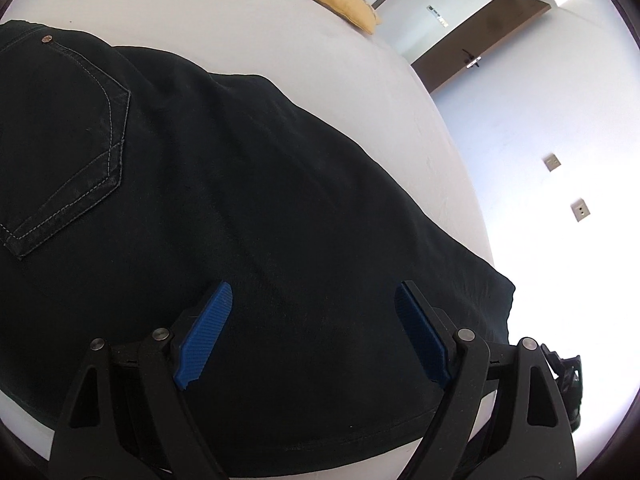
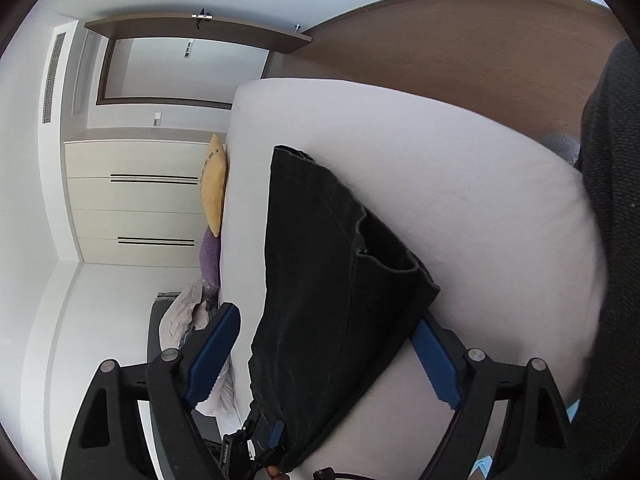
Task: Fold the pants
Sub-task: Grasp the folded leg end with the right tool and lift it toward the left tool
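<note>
Black jeans (image 1: 248, 208) lie spread on a white bed (image 1: 240, 28), back pocket at the left. My left gripper (image 1: 314, 322) hovers just above the leg fabric with its blue pads (image 1: 208, 332) wide apart and nothing between them. In the right wrist view the jeans (image 2: 332, 280) lie folded lengthwise on the bed (image 2: 480, 220). My right gripper (image 2: 326, 356) is open, jaws either side of the near end of the fabric; the right pad (image 2: 434, 360) is partly under the cloth edge. The left gripper (image 2: 256, 446) shows at the bottom by the jeans' end.
A yellow cushion (image 1: 340, 0) and a purple cushion (image 2: 210, 258) lie at the bed's far end. A white dresser (image 2: 136, 200) stands beyond. The bed edge runs close to the jeans' right side (image 1: 472, 184). A person's dark sleeve (image 2: 612, 240) is at the right.
</note>
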Available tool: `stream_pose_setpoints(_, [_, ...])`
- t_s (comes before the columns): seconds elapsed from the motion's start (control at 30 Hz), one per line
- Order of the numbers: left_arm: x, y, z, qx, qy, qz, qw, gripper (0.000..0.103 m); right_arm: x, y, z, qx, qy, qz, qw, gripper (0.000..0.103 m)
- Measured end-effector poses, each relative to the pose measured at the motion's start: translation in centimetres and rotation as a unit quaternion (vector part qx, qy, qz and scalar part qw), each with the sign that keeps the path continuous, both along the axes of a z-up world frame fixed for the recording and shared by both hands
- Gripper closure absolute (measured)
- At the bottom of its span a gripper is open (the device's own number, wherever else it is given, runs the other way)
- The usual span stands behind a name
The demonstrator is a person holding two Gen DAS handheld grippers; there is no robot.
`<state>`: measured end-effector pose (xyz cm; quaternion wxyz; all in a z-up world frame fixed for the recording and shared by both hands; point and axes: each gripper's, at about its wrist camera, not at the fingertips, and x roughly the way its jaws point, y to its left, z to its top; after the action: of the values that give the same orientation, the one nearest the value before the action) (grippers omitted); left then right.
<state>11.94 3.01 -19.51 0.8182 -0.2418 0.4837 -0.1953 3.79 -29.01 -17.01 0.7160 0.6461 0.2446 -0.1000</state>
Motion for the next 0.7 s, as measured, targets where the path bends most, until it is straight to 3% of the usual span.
stream_pose_setpoints(0.1, [0.1, -0.9, -0.2, 0.009, -0.001, -0.001, 1.0, 0.02, 0.5, -0.3, -0.5, 0.006, -0.01, -0.008, 1.0, 0.03])
stream_pose_setpoints(0.27, [0.4, -1.6, 0.3, 0.017, 0.003, 0.003, 0.9998, 0.02, 0.8, -1.0, -1.3, 0.01, -0.002, -0.013, 1.0, 0.077])
stream_pose_setpoints(0.37, [0.4, -2.3, 0.9, 0.023, 0.005, 0.007, 0.9997, 0.019, 0.9, -1.2, -1.7, 0.011, 0.004, -0.013, 1.0, 0.085])
stream_pose_setpoints(0.57, [0.6, -3.3, 2.5, -0.013, 0.001, 0.005, 0.9999, 0.019, 1.5, -1.0, -0.6, -0.03, 0.028, 0.001, 0.999, 0.09])
stream_pose_setpoints(0.7, [1.3, -4.5, 1.7, -0.001, 0.014, -0.008, 0.9999, 0.019, 2.0, -0.6, 0.3, -0.063, 0.052, 0.007, 0.997, 0.091])
